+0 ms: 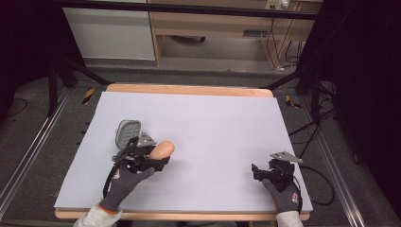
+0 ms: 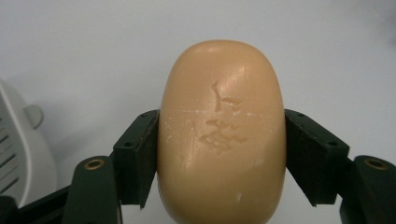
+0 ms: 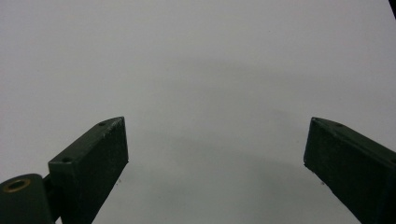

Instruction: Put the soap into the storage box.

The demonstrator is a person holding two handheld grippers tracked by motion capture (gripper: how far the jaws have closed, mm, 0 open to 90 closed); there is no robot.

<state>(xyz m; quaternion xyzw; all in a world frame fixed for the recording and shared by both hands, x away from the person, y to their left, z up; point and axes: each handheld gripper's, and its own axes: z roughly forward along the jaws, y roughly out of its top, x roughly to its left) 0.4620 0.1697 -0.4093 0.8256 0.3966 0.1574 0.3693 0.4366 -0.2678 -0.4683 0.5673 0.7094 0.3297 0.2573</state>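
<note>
Left gripper point(image 1: 158, 158) is clamped on the soap bar point(image 1: 163, 149); in the left gripper view both pads point(image 2: 148, 154) press flat on the long sides of the soap point(image 2: 222, 135). The bar's long axis runs along the jaws and it sticks out well past the tips, so roughly half of it is unsupported in front. In the high view it looks carried just above the mat, though I can't tell for sure that it's clear of the surface.

Key relation: the soap dish point(image 1: 128, 131) sits just behind and to the left of the left gripper, near, not touching. In the left gripper view the dish point(image 2: 18, 149) is at the left edge, so the soap points away from it, toward the table middle. My guess is that if the soap belongs in the dish, the hand has to swing back left and line the bar's long axis up with the dish's.

Right gripper point(image 1: 257, 171) rests near the right front of the mat with jaws wide apart, nothing between them, well apart from soap and dish. The left hand is clearly the nearer one.

Surface: a plain pale grey mat point(image 1: 213, 123) over a wood-edged table point(image 1: 189, 89), otherwise bare. Beyond it are dark floor, a frame, cables and a wooden cabinet point(image 1: 213, 23).
</note>
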